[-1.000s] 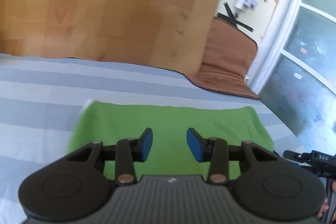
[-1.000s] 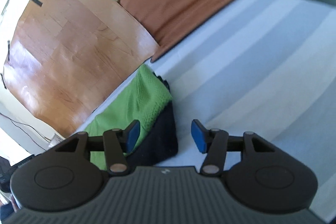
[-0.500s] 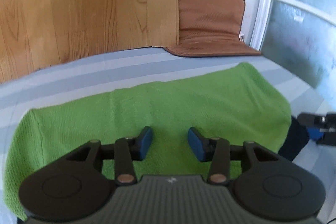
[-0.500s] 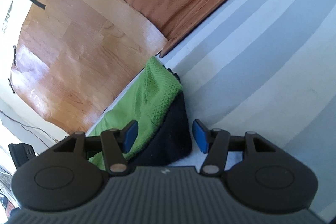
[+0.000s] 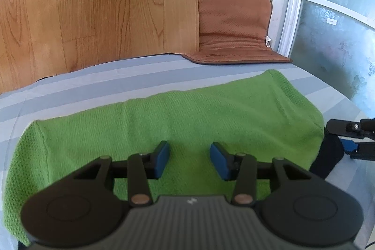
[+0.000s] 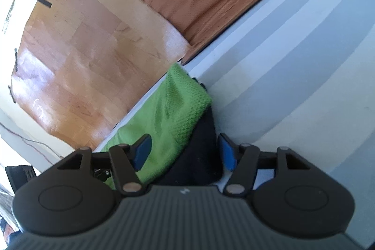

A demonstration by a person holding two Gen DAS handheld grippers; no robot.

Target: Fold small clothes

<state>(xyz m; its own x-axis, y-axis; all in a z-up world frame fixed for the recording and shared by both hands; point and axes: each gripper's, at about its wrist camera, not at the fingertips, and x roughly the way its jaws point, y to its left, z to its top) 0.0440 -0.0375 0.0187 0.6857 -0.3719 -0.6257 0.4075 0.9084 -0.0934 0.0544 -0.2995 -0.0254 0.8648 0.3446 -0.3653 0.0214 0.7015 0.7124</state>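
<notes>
A folded green cloth (image 5: 187, 114) lies across the striped sheet (image 5: 93, 86), on top of a dark cloth (image 5: 328, 156) that sticks out at its right end. My left gripper (image 5: 189, 157) hovers open over the near edge of the green cloth, with nothing pinched between its blue pads. In the right wrist view the green cloth (image 6: 178, 109) and the dark cloth (image 6: 201, 156) end between the jaws of my right gripper (image 6: 185, 152). Those jaws are opening and the pads do not press on the fabric. One right fingertip (image 5: 349, 147) shows beside the dark cloth.
A wood-patterned board (image 5: 93, 4) and a brown padded mat (image 5: 232, 22) lean on the wall behind the bed. A white-framed glass door (image 5: 328, 27) stands to the right. Striped sheet (image 6: 293, 86) stretches to the right of the stack.
My left gripper swung in lower over the green cloth and rolled, then stopped. The right gripper's jaws spread wider around the stack's end.
</notes>
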